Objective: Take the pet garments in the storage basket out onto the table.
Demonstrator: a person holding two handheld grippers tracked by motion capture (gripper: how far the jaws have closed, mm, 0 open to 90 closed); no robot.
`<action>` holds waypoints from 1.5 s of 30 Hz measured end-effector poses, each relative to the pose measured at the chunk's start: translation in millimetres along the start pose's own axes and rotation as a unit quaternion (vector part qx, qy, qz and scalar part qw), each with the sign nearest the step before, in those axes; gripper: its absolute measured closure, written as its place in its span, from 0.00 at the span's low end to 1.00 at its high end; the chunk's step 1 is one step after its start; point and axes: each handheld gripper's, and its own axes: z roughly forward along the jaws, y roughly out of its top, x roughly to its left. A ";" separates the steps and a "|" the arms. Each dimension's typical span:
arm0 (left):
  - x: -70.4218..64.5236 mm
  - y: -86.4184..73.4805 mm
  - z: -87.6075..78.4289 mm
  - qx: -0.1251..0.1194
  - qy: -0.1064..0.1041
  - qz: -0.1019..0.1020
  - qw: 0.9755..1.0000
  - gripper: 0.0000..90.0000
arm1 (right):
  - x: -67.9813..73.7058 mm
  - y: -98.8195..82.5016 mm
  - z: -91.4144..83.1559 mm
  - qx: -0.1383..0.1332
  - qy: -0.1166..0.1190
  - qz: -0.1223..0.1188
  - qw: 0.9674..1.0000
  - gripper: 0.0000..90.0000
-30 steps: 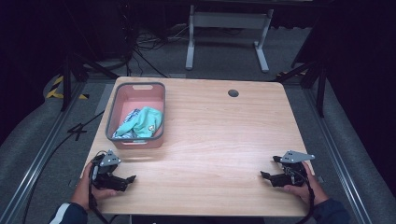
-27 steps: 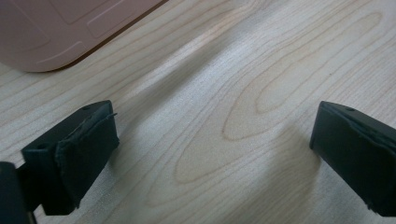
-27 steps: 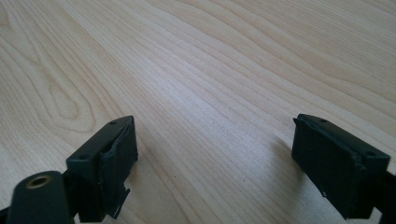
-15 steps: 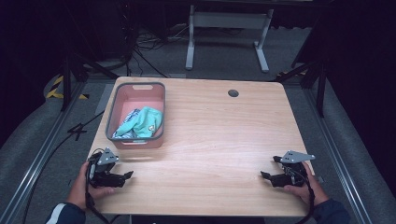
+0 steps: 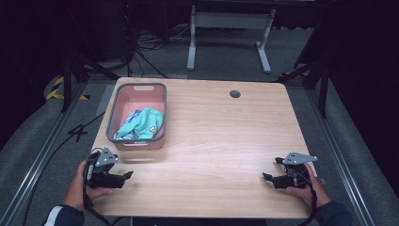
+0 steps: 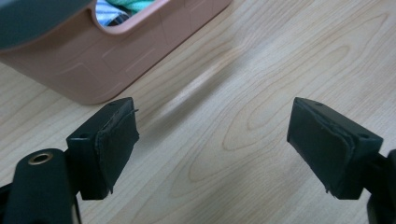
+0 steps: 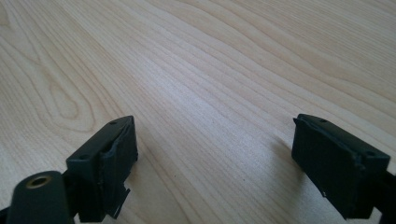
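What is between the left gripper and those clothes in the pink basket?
The near wall of the pink basket. The turquoise clothes lie inside it, behind that wall as seen from the left gripper, whose open jaws hold nothing. Only bare wooden table lies before the basket, and its top is open.

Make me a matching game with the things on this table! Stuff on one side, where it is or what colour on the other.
Things:
1. basket
2. clothes
3. left gripper
4. round hole

Descriptions:
A. teal, lying inside the bin
B. dark, in the tabletop's far side
C. pink with a grey rim
D. open, over bare wood near the front edge

Pairs: 1-C, 2-A, 3-D, 4-B
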 end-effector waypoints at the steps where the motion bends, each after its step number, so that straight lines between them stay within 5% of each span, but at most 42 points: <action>1: 0.2 0.9 -1.4 -0.002 -0.002 0.000 1.000 0.18 | 0.0 0.0 0.0 0.000 0.000 0.000 1.000 0.16; 8: 3.0 13.9 -17.6 -0.026 -0.005 0.003 1.000 0.19 | -0.1 0.0 0.1 0.000 0.000 -0.001 1.000 0.16; 25: 22.6 78.3 -28.2 -0.024 0.020 0.016 0.999 0.19 | 0.3 -0.2 -0.3 0.001 -0.001 0.002 1.000 0.16; 38: 54.2 134.3 14.9 0.026 0.009 0.004 1.000 0.18 | 0.2 -0.3 -0.7 0.002 -0.001 0.002 1.000 0.16; 45: 61.9 146.6 47.8 0.068 0.015 0.002 0.998 0.18 | 0.1 -1.1 -1.4 0.001 -0.002 0.003 1.000 0.16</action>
